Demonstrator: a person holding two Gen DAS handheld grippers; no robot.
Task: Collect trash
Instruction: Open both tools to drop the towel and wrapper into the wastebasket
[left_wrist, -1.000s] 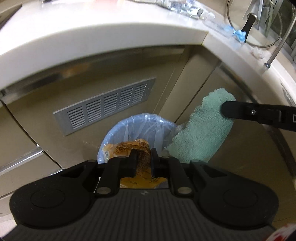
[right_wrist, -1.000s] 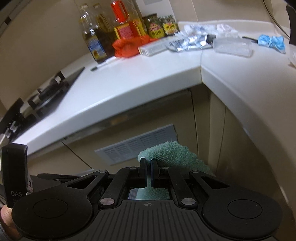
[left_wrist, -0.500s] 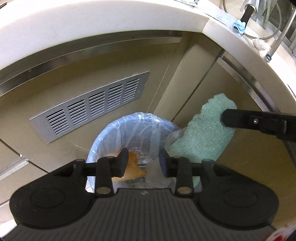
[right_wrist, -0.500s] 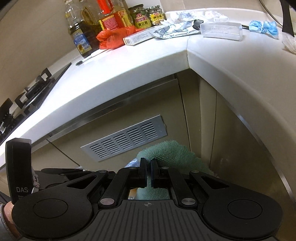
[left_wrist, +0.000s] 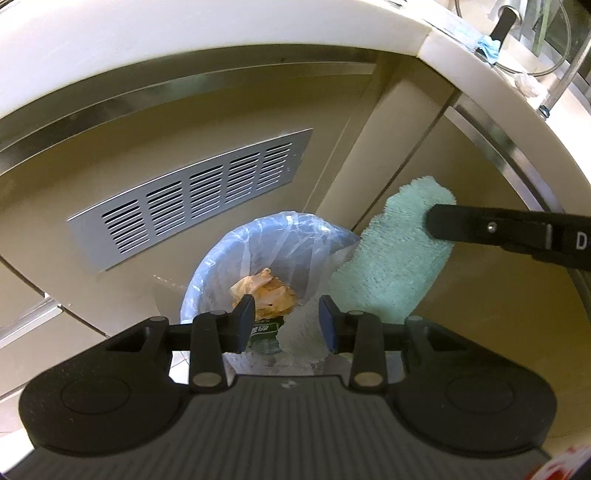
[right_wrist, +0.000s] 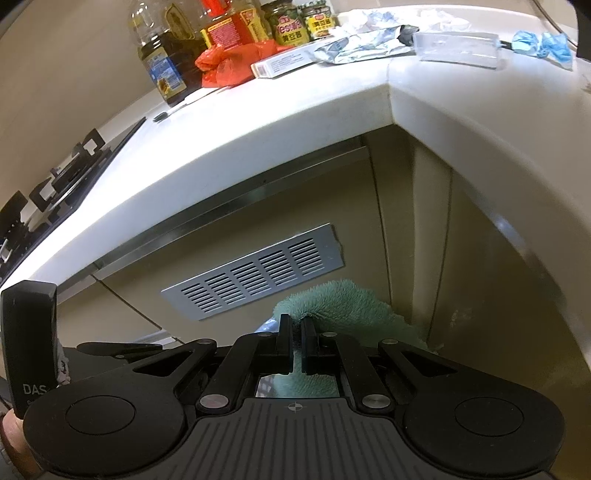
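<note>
Our left gripper (left_wrist: 287, 323) hangs over the bin with its jaws parted and nothing between the pads; they have just been opening, and the gap now frames the bin's inside. At twelve o'clock from that gap, just past the fingertips, lies the orange wrapper (left_wrist: 266, 293), crumpled and resting inside the trash bin (left_wrist: 207, 269), which is lined with a clear bluish bag (left_wrist: 291, 236). Below the wrapper, close to the left finger, we see a dark green label, too small to read.

At two o'clock from the left gripper hangs the green cloth (left_wrist: 397, 258), draped down beside the bin's rim. Our right gripper (right_wrist: 296, 332) has its jaws pinched closed on that cloth, which folds over the fingertips and hangs below them; in the left wrist view one of its black fingers (left_wrist: 480, 229) comes in from three o'clock and lies across the cloth.

Beyond the bin, at eleven o'clock, a grey vent grille (left_wrist: 192, 195) sits in the beige cabinet front. Above runs the white countertop (right_wrist: 258, 129). On it, in the right wrist view, stand oil bottles (right_wrist: 166, 55) and jars (right_wrist: 290, 22) at twelve o'clock, with a red plastic bag (right_wrist: 229, 62), a flat white box (right_wrist: 284, 62), a silver foil packet (right_wrist: 362, 44) and a blue glove (right_wrist: 543, 42) towards one o'clock. A gas hob (right_wrist: 70, 173) lies at ten o'clock.
</note>
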